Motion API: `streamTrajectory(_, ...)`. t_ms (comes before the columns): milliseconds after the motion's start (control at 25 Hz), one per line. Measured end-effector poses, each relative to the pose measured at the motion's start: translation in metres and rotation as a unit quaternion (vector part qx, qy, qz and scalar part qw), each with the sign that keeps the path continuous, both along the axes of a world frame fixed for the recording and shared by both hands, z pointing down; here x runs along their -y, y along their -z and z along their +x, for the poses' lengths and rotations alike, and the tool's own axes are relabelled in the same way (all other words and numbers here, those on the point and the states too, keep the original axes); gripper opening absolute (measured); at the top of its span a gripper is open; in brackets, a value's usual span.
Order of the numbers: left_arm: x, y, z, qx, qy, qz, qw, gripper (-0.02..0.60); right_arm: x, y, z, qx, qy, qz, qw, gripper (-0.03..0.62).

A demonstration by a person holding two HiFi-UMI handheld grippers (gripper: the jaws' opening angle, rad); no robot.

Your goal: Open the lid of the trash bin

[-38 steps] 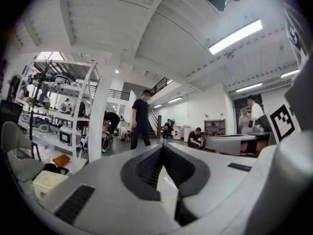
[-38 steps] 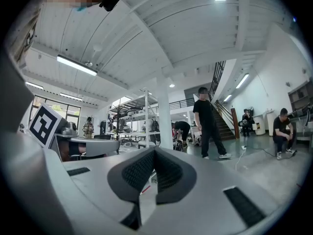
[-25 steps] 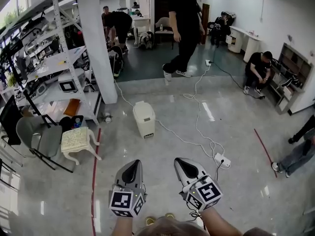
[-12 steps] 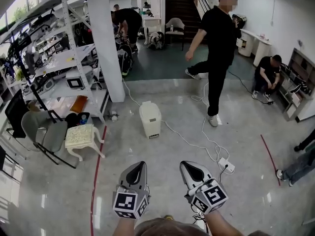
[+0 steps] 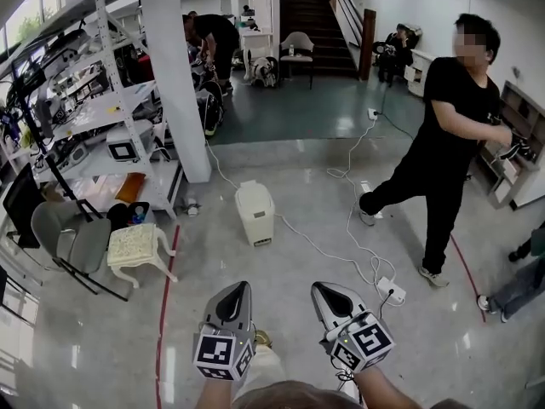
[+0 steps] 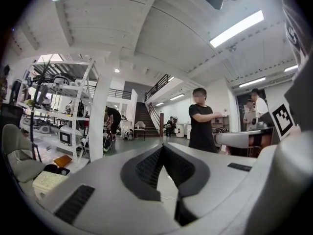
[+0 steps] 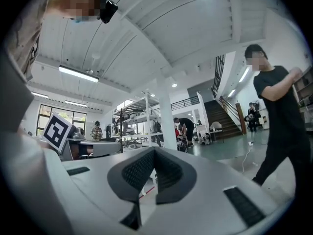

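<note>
The white trash bin point(image 5: 255, 213) stands on the grey floor past the middle of the head view, its lid down. Both grippers hover low in that view, well short of the bin and pointing towards it. My left gripper point(image 5: 239, 287) is shut and holds nothing. My right gripper point(image 5: 321, 289) is beside it, also shut and empty. In the left gripper view the left gripper point(image 6: 163, 147) has its dark pads meeting at the tip. The right gripper point(image 7: 154, 151) looks the same in its own view. Neither gripper view shows the bin.
A person in black point(image 5: 443, 156) strides across the floor at the right. A white cable point(image 5: 328, 247) runs from the bin to a power strip point(image 5: 387, 290). At the left are a white pillar point(image 5: 174, 75), shelving point(image 5: 94, 100), a grey chair point(image 5: 68, 237) and a small white stool point(image 5: 134, 245).
The person in black has walked from the back middle to the right side, nearer to me. Both grippers have stayed almost where they were, still shut.
</note>
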State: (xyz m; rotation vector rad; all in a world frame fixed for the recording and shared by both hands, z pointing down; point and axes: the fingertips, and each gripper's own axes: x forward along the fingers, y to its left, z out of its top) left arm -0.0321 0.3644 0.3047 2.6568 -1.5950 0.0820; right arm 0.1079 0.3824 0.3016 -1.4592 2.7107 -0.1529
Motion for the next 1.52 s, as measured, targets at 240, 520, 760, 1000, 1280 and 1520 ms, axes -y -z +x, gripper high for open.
streamTrajectory(240,0.030,-0.002,-0.001,-0.002,-0.003,-0.003,1.0000,-0.005,0.029,-0.004,0.000,0.000,-0.003,-0.005,1.000,0.034)
streamTrajectory(520,0.081,-0.008,-0.008,-0.001,-0.006,-0.007,1.0000,-0.005,0.078,-0.013,-0.008,0.000,-0.003,-0.010,1.000,0.035)
streamTrajectory(760,0.136,-0.004,-0.026,0.000,-0.014,-0.009,0.9999,-0.005,0.132,-0.009,-0.030,0.004,-0.006,-0.012,1.000,0.035)
streamTrajectory(1000,0.192,-0.004,-0.041,-0.002,-0.026,-0.007,0.9996,-0.005,0.188,-0.005,-0.052,0.004,-0.013,-0.005,1.000,0.034)
streamTrajectory(1280,0.250,-0.001,-0.048,-0.003,-0.047,0.001,0.9989,-0.005,0.243,-0.004,-0.060,0.002,-0.036,0.000,0.999,0.034)
streamTrajectory(1520,0.286,-0.004,-0.051,-0.004,-0.059,0.001,0.9982,-0.005,0.277,-0.010,-0.062,0.001,-0.051,-0.006,0.999,0.034)
